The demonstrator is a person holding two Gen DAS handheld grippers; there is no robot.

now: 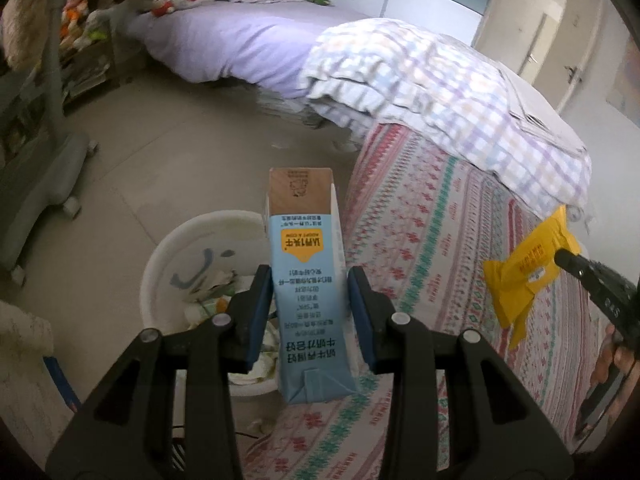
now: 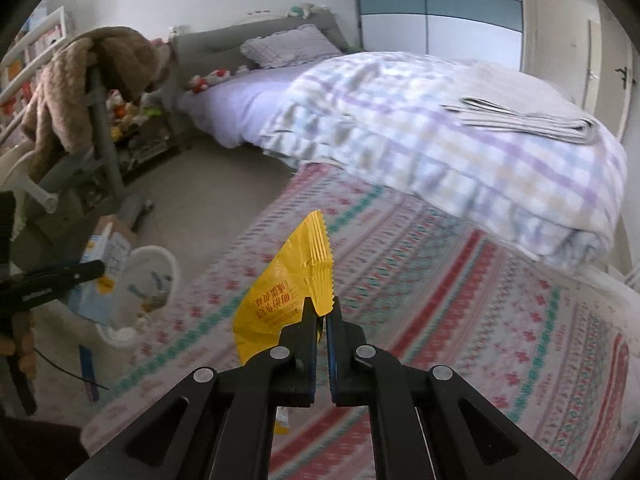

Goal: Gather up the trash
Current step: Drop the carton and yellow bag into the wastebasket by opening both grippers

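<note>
- Fingers of the left gripper are clamped on a blue milk carton, one pad on each long side, the carton's brown end pointing away from the camera.
- Fingers of the right gripper are pinched tight on the corner of a yellow wrapper, which sticks up and to the left of the tips, clear of the bedspread.
- Just left of the left fingers and below the carton sits a white bin on the floor, with crumpled paper and scraps already inside.
- Beyond and to the right of both pairs of fingers lies the patterned bedspread; further off are a folded checked blanket and a pillow.
- Progress, as I judge it: some trash is in the bin and two pieces are lifted, neither dropped yet. The carton is nearly over the rim; the wrapper is well apart from it.
- The left view shows the bin's contents and the carton's print; the right view shows only the bin's far side, partly hidden by the carton.
- Only the right view shows a small scrap on the bedspread beneath the right fingers, possibly still to collect.
</note>
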